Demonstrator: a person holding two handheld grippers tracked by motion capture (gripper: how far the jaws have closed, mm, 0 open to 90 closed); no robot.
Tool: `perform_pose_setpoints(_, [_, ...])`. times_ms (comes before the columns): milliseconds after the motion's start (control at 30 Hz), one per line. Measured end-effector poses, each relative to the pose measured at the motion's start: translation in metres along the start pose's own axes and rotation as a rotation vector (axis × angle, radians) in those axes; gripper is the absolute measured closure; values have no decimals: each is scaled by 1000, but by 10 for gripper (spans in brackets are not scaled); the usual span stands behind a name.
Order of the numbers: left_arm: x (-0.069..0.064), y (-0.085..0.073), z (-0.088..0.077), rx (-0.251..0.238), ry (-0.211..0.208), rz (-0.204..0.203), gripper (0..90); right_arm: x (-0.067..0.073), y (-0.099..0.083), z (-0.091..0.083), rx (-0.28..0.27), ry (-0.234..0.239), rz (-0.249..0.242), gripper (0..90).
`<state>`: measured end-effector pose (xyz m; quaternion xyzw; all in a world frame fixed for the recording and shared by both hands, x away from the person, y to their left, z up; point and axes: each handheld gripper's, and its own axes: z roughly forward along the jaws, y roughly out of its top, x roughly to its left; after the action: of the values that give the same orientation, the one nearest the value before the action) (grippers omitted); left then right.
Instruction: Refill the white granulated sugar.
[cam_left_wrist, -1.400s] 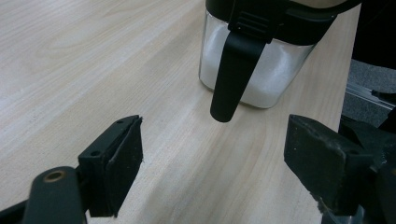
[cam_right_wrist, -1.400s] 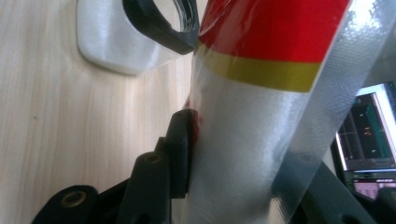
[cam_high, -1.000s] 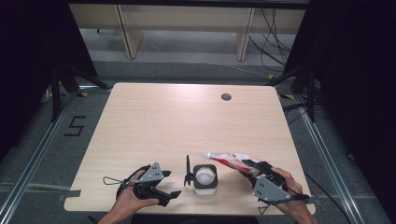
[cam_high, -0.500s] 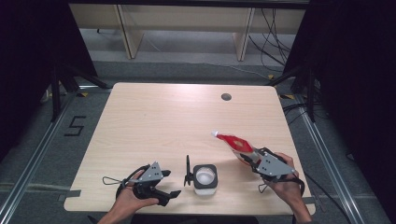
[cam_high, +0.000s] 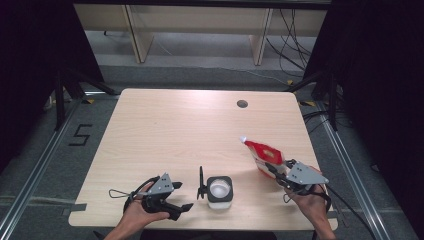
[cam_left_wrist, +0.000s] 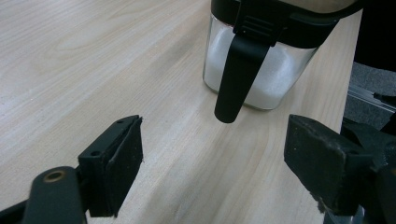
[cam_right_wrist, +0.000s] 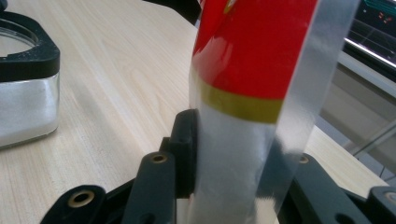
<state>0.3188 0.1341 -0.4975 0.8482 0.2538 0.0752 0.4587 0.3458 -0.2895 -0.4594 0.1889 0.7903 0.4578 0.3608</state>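
Left tool (cam_high: 175, 196) jaws apart, right tool (cam_high: 274, 169) clamped, raised

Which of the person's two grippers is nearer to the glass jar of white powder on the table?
Left. The left gripper sits just beside the jar, jaws open toward its hanging black lid. The right gripper is farther off on the jar's other side, clamped on a red pouch.
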Motion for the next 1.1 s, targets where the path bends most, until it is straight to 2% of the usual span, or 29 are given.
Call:
perform_pose_setpoints(100, [-1,0,0,-4,-3,-2,192,-2,-3,-4,-7,-23,57,690])
perform_pose_setpoints(167, [0,0,1,-17,5,10,192,-2,-4,-7,-5,-20,77,693])
perform_pose_setpoints(200, [-1,0,1,-19,5,2,193,-3,-5,-9,0,-18,79,694])
perform_pose_setpoints(267, [0,0,0,-15,8,15,193,-1,-5,-11,-3,-28,94,694])
perform_pose_setpoints(300, [-2,0,0,-21,10,-22,193,-1,-6,-13,1,-37,98,694])
perform_pose_setpoints(400, [-1,0,0,-15,8,-9,192,1,-7,-16,-1,-45,118,694])
perform_pose_setpoints(467, [-2,0,0,-16,12,-16,193,0,-8,-20,7,-47,119,693])
perform_pose_setpoints(533, [-2,0,0,-18,13,-16,192,1,-10,-22,-1,-62,151,689])
perform_pose_setpoints(567, [-2,0,0,-18,13,-17,192,0,-11,-22,-11,-74,144,686])
perform_pose_setpoints(600, [-2,0,0,-15,13,-17,192,-1,-12,-24,-6,-68,143,681])
perform_pose_setpoints(733, [-2,0,0,-14,11,-10,192,-1,-14,-28,2,-78,170,670])
perform_pose_setpoints(833, [-2,-1,1,-19,9,-7,193,1,-15,-29,-5,-102,190,662])
perform_pose_setpoints(933, [-2,-1,1,-20,9,-19,192,0,-16,-31,0,-99,189,651])
perform_pose_setpoints(1033, [-2,-1,0,-14,12,-12,193,0,-16,-32,3,-100,190,640])
perform_pose_setpoints(1100, [-2,0,0,-17,8,-21,193,0,-16,-32,8,-103,196,603])
